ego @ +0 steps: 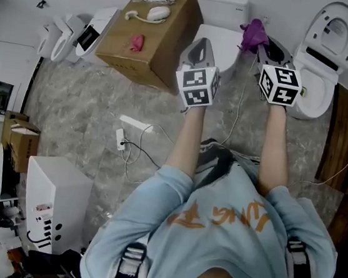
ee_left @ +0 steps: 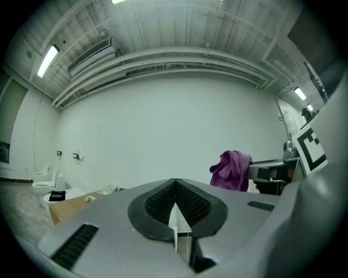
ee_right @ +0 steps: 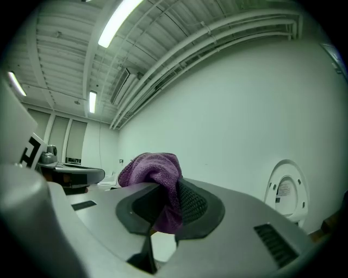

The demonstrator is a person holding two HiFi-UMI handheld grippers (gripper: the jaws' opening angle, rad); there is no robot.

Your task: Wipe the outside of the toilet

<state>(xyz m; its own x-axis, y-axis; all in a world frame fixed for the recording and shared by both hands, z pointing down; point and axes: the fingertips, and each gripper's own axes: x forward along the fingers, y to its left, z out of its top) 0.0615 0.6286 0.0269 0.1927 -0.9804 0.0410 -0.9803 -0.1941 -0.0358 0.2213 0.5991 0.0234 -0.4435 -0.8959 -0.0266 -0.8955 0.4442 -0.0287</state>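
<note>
A white toilet (ego: 222, 15) with its lid down stands against the far wall, straight ahead of both grippers. My right gripper (ego: 259, 41) is shut on a purple cloth (ego: 255, 33), held up in the air over the toilet's right side. In the right gripper view the purple cloth (ee_right: 155, 179) bulges out from between the shut jaws. My left gripper (ego: 200, 47) is shut with nothing in it, raised above the toilet's lid. The left gripper view shows the cloth (ee_left: 231, 169) off to the right, with the bare wall behind.
A cardboard box (ego: 152, 38) with small items on top stands just left of the toilet. Another toilet (ego: 324, 56) with its lid up stands to the right, and more toilets (ego: 67, 34) are at the far left. A power strip and cables (ego: 127, 137) lie on the marble floor.
</note>
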